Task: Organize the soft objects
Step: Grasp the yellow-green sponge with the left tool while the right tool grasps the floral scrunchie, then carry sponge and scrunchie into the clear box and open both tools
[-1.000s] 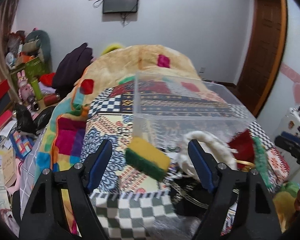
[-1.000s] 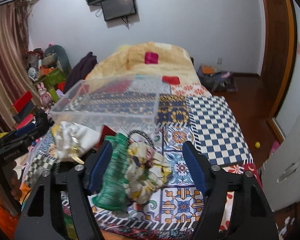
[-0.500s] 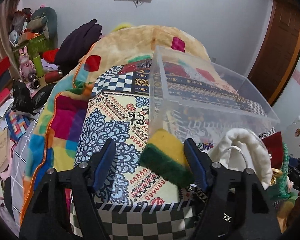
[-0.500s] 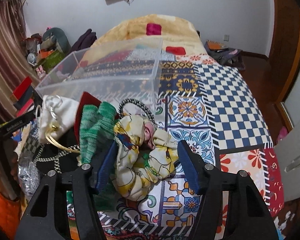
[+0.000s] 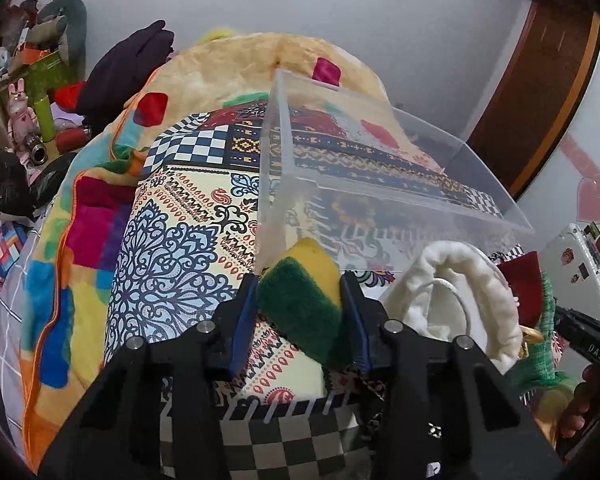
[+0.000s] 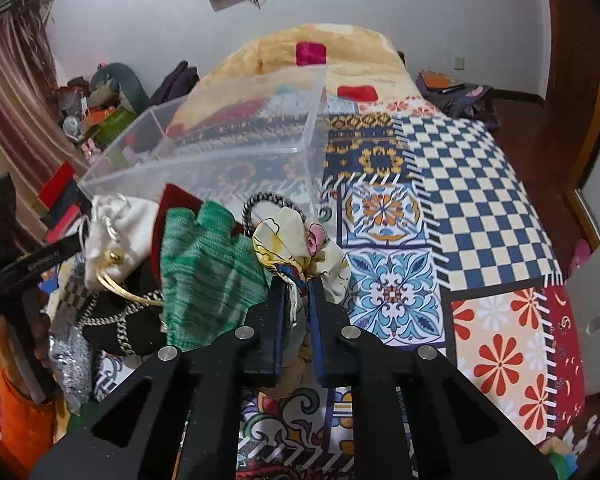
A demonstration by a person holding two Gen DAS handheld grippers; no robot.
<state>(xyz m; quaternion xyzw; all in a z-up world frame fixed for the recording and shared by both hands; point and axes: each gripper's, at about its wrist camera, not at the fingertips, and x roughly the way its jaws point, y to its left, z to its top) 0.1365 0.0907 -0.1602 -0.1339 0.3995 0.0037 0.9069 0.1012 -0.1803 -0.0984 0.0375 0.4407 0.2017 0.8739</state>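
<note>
The left gripper [image 5: 300, 292] has come down and in toward the bed [image 5: 188, 240]. Its jaws, wide apart a second ago with the sponge [image 5: 300, 300] loose between them, have just been closing and now press the sponge's two sides. The right gripper [image 6: 298, 292] has also sunk toward the pile of soft things near the clear box [image 6: 236, 148]. Its jaws have just been closing too and now pinch the floral cloth scrunchie [image 6: 296, 248], bunching it upward.
</note>
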